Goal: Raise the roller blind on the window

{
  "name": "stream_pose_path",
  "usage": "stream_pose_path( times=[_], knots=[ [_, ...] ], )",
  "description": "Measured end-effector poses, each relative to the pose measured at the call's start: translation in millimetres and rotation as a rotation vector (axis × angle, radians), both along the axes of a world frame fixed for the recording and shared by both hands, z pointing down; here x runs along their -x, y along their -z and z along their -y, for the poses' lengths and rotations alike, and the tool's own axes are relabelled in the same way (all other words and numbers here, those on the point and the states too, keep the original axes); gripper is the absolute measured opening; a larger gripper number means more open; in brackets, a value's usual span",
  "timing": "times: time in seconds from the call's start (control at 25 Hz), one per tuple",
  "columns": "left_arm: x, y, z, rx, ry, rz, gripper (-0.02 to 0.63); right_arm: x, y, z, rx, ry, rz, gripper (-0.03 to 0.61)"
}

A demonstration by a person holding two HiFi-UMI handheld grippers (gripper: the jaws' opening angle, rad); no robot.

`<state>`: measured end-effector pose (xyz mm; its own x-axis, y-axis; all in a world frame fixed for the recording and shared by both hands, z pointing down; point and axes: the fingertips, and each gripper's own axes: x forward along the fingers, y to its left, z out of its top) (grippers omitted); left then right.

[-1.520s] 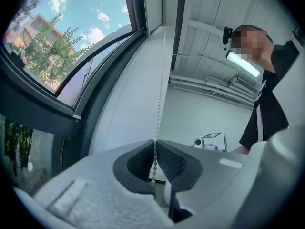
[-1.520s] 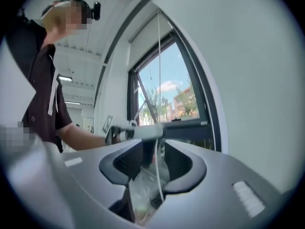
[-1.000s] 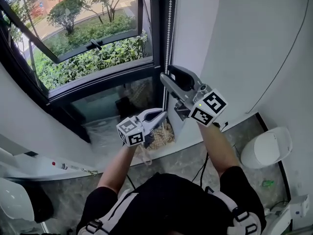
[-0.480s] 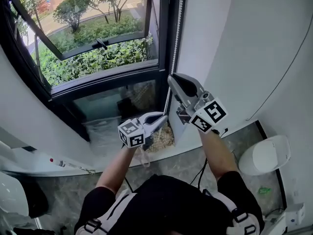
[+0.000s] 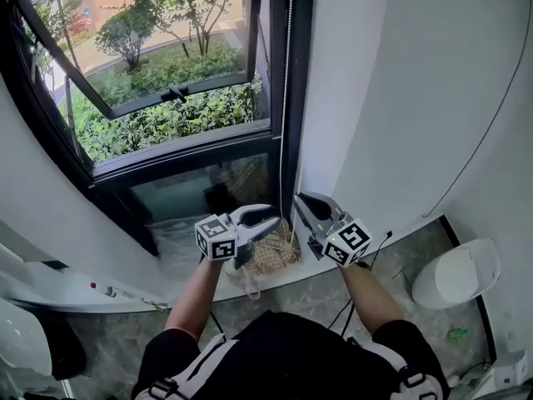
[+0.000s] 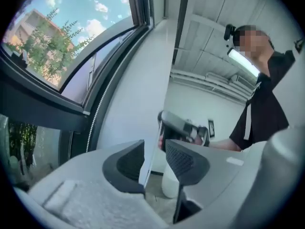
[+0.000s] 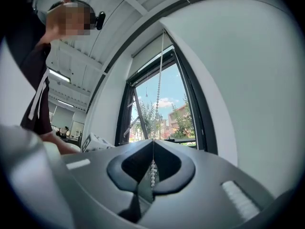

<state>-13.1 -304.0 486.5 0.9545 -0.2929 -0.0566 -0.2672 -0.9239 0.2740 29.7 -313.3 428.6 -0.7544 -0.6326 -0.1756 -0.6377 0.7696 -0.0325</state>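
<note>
Right gripper (image 5: pixel 301 202) is clamping fully shut on the bead chain (image 5: pixel 287 98), which is hanging along the dark window frame (image 5: pixel 298 73) at the window's right edge. Left gripper (image 5: pixel 271 221), just left of it, is holding its jaws wide apart, having just been opening. A thin pale strand is passing through the gap, not pinched. Roller blind (image 7: pixel 150 55) is sitting as a pale band high at the window top.

No legible text; only square markers on the left gripper cube (image 5: pixel 215 238) and right gripper cube (image 5: pixel 347 242).
</note>
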Motion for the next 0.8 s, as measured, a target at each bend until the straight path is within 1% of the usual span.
stream_pose_path(
  times=[0.04, 0.12, 0.24, 0.4, 0.48, 0.56, 0.68, 0.8],
  knots=[
    [4.3, 12.1, 4.9, -0.007, 0.01, -0.033, 0.144, 0.3, -7.6, -0.3, 0.011, 0.003, -0.01, 0.005],
    [5.3, 37.0, 10.9, -0.044, 0.015, -0.07, 0.144, 1.5, -14.2, -1.3, 0.025, 0.011, -0.014, 0.005],
    [-5.4, 81.1, 13.0, -0.123, -0.007, -0.112, 0.144, 7.1, -13.8, -6.0, 0.022, 0.029, -0.029, 0.006],
    [-23.6, 152.6, 12.8, -0.219, -0.042, -0.163, 0.145, 16.5, -12.4, -10.7, 0.016, 0.049, -0.045, 0.005],
    [-30.4, 180.0, 17.2, -0.237, -0.058, -0.206, 0.146, 17.9, -14.0, -12.9, 0.022, 0.052, -0.045, 0.003],
    [-35.1, 201.2, 26.4, -0.235, -0.056, -0.245, 0.146, 18.4, -14.1, -13.7, 0.023, 0.055, -0.055, 0.003],
    [-41.7, 223.2, 35.7, -0.254, -0.052, -0.266, 0.146, 18.7, -13.4, -12.7, 0.021, 0.057, -0.077, 0.003],
    [-46.7, 243.2, 24.7, -0.279, -0.104, -0.318, 0.145, 16.2, -15.7, -13.3, 0.027, 0.055, -0.078, 0.003]
  ],
)
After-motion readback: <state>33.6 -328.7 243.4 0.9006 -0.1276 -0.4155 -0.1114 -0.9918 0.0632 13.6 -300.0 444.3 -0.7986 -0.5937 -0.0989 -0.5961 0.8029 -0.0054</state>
